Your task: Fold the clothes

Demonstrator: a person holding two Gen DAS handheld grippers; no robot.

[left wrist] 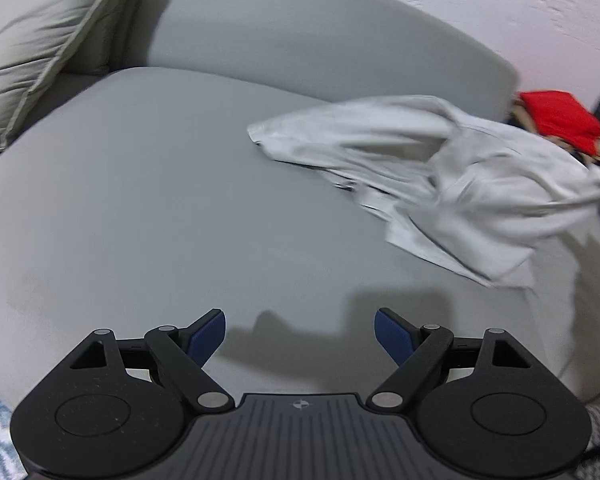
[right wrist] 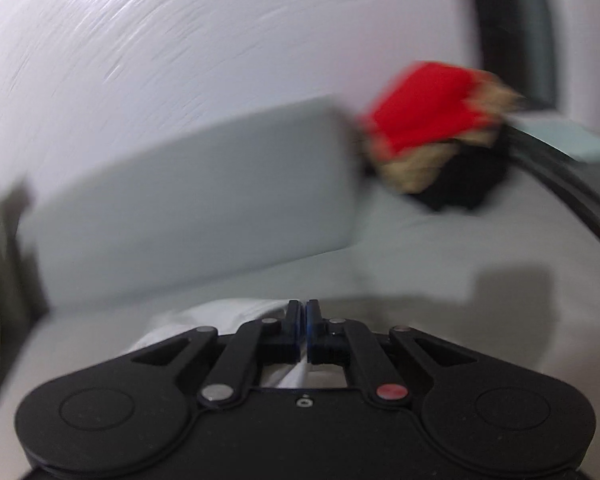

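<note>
Hovering over the grey sofa seat (left wrist: 148,200), the left gripper (left wrist: 300,330) had its blue-padded fingers (left wrist: 206,336) spread wide apart with nothing between them, only bare upholstery and their own shadow below. A pale grey garment (left wrist: 452,176) was off to the right of that gripper, well apart from it, one end trailing onto the seat cushion and the rest lifted and bunched toward the right edge of the view, blurred there. Behind it ran the sofa backrest (left wrist: 300,40), with a beige pillow (left wrist: 32,40) propped in the far left corner and a textured white wall (left wrist: 500,8) above.

The right gripper (right wrist: 303,330) was closed, its two fingers pressed together, with pale cloth of the garment (right wrist: 228,316) showing beneath and behind them; it appeared to be pinched between the pads, though blur made the contact hard to confirm. Beyond that gripper, at the far end of the backrest (right wrist: 188,200), a stack of folded clothes (right wrist: 432,136) sat on the seat: a red piece on top, something tan under it, something black at the bottom.
</note>
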